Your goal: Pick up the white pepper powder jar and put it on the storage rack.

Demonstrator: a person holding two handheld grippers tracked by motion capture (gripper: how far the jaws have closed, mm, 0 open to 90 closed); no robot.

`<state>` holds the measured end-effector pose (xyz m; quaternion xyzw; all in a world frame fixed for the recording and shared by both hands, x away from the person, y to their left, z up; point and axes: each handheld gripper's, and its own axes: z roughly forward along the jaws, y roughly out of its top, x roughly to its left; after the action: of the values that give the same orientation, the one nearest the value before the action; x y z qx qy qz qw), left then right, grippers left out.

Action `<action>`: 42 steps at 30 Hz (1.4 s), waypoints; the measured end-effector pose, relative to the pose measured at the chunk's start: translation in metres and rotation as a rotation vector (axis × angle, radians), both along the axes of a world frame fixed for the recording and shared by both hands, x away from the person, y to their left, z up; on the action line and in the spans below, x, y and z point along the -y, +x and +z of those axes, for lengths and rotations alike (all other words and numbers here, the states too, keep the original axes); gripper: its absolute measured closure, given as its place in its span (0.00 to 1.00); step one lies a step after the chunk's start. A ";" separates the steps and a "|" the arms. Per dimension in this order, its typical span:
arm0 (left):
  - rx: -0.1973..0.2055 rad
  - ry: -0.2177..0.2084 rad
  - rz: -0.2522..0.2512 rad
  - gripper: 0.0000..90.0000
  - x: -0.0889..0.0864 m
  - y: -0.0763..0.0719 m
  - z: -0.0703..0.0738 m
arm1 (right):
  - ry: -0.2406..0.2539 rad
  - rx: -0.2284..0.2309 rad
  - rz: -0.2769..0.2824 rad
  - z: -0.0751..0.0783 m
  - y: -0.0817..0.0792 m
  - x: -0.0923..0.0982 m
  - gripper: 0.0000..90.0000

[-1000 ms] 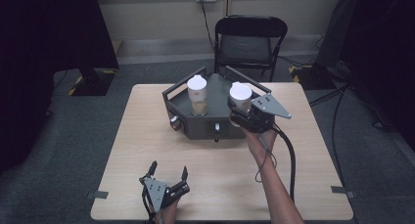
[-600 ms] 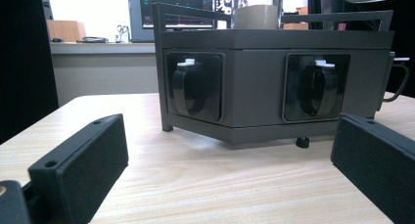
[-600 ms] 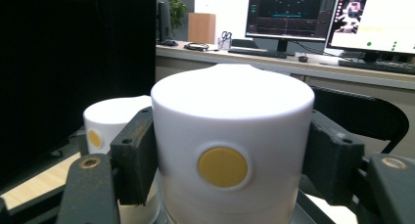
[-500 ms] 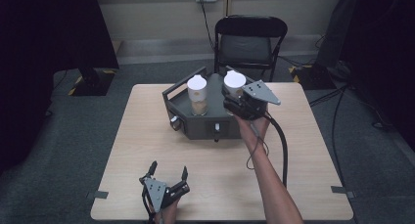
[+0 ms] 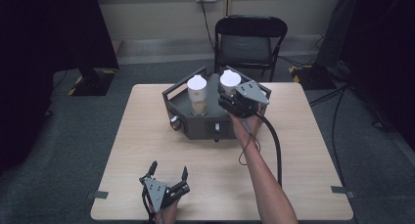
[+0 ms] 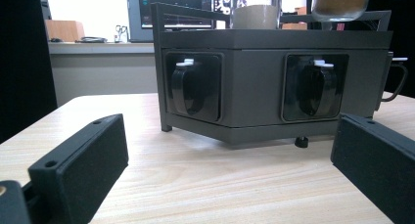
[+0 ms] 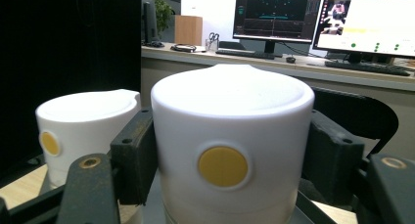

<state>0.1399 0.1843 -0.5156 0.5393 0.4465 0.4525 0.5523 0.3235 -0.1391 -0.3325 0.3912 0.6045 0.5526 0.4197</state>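
- The right hand-held gripper (image 5: 234, 98) is seen at the far right of the dark grey stand (image 5: 205, 126), its jaws closed against the two sides of the right white-lidded jar (image 7: 230, 150).
- In the right gripper view the jar's white lid, with a round yellow button (image 7: 222, 166) facing the camera, sits squarely between the two black jaws; the grasp is judged to be secured.
- Whether the jar is resting on the stand's top deck or is lifted just clear of it cannot be told from these pictures.
- The second white-lidded jar (image 5: 197, 95), partly filled with a tan powder, stands upright on the deck just beside the gripped one, untouched.
- The left hand-held gripper (image 5: 167, 176) is held low over the near edge of the surface (image 5: 303, 150), well apart from the stand, with its jaws spread wide and nothing between them.
- In the left gripper view the stand's two front knobs (image 6: 188, 87) are faced from a distance; no contact is made with them.
- Judged progress: the grasp is done; carrying the jar off, or setting it down, is left, as is anything involving the other jar.
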 end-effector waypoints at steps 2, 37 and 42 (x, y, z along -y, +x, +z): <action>0.000 0.000 0.000 0.00 0.000 0.000 0.000 | 0.000 -0.004 -0.005 -0.001 0.002 0.000 0.33; 0.000 -0.001 -0.004 0.00 -0.001 0.000 0.000 | 0.029 -0.059 -0.034 -0.020 0.015 -0.008 0.33; 0.000 -0.001 -0.004 0.00 -0.001 0.000 0.000 | 0.027 -0.062 -0.032 -0.019 0.015 -0.008 0.33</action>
<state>0.1401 0.1848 -0.5157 0.5400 0.4457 0.4511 0.5534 0.3390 -0.1309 -0.3518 0.4233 0.6034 0.5415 0.4043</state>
